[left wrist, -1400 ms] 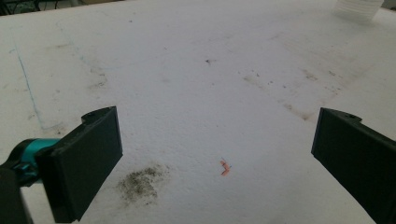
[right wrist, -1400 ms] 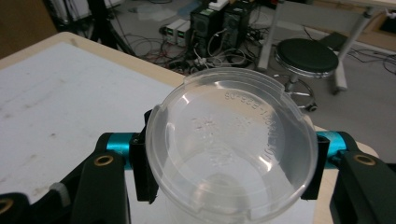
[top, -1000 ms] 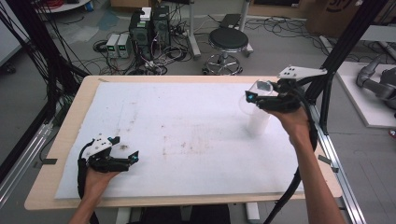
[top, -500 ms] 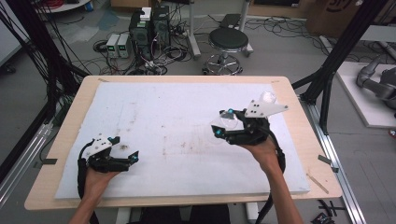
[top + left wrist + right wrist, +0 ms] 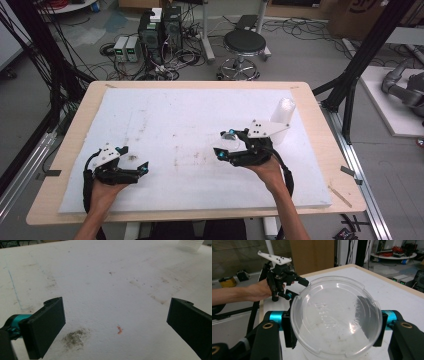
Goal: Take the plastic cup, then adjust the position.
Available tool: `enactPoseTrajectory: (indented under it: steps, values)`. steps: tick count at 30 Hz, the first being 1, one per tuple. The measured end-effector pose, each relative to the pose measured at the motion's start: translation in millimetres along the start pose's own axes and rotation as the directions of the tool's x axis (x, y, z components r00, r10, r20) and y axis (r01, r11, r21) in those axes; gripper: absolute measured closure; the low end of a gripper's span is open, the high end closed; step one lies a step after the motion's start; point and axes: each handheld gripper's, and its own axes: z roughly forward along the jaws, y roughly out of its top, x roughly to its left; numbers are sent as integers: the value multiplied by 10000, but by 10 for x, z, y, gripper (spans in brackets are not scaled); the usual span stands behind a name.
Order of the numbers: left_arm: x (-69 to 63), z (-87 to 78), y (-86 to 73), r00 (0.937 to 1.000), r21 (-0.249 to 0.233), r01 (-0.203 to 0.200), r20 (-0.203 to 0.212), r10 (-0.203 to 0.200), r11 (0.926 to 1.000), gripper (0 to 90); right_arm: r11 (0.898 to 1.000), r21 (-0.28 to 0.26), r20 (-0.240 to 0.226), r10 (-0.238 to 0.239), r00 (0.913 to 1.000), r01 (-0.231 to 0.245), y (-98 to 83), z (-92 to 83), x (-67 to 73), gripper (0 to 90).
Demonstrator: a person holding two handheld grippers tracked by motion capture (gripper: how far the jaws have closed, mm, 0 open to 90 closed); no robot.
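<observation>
Pinching a clear lid [image 5: 334,320] in right gripper [image 5: 226,145] jaws, left gripper [image 5: 136,170] jaws spread

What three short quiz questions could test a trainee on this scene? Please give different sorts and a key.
1. True or false: the left gripper holds a cup.
2. What does the right gripper grip? A) a clear plastic container B) a spoon C) a sponge
3. Fill in: the stack of white cups stands on the white foam board near the table's far ____ corner.

Key: 1 false, its jaws are open over bare board; 2 A, the clear plastic container; 3 right.
</observation>
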Motion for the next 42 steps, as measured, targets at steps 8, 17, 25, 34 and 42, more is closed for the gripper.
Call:
enactPoseTrajectory:
  steps: [8, 17, 25, 34, 42]
  values:
    - [-5, -1, 1, 9999, -4, -87, -66, 87, 10000, 18, 10000, -82, 24, 43, 10000, -43, -28, 27, -29, 403]
    - [12, -14, -5, 10000, -151, 77, 49, -76, 9999, 17, 10000, -70, -3, 71, 10000, -71, -30, 23, -53, 405]
    - [37, -18, 15, 9981, -157, -121, 602, 130, 9998, 17, 10000, -32, -96, 32, 9999, -32, -27, 26, -49, 405]
    - [-2, -79, 280, 9603, -886, -911, 2561, 1110, 9919, 18, 9999, -97, -520, -78, 9986, 73, 21, 39, -16, 407]
    - [-93, -67, 547, 8565, -1396, -1346, 4814, 1860, 9810, 17, 9999, -133, -931, -99, 9956, 87, 56, 58, 26, 409]
